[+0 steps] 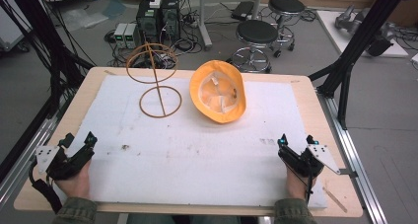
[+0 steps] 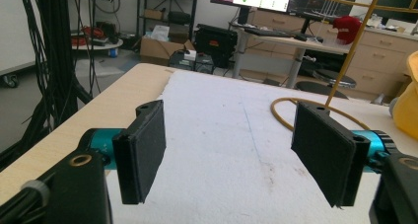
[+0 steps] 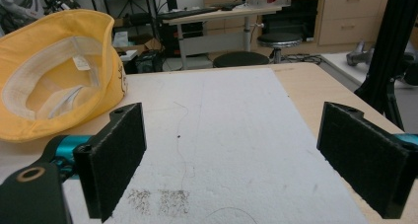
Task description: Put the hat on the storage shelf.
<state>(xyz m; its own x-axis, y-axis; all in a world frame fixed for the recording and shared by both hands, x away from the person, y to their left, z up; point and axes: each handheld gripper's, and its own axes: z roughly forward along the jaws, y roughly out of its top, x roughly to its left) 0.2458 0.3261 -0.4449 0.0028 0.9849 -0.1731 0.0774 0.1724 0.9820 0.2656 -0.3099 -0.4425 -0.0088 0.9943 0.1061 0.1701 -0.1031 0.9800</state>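
left gripper (image 1: 90, 144): resting at the near left corner of the white mat (image 1: 197, 160), jaws standing wide apart, nothing between them; in the left gripper view its pads (image 2: 143, 150) are framing bare mat
wire stand (image 1: 155, 78): standing upright at the far left of the mat, a ring at the base, a slanted stem, a wider ring on top; well apart from both grippers
yellow hat (image 1: 218, 91): lying just right of the stand, tilted, opening and white lining facing up toward the camera; not touching the stand as far as I can tell
right gripper (image 1: 296, 141): sitting at the near right corner, jaws spread wide and empty; in the right gripper view the hat (image 3: 59, 71) is showing ahead and to the left
step in hand: likely the opening reach, both hands parked, hat looking meant for the stand
doing it well: I am judging the brim the best hold, thin and soft; approaching from the near edge, pinching brim not crown, keeping the other gripper free to steady the light stand, which may be tipping easily
risk: hat flopping or dragging the stand's base ring
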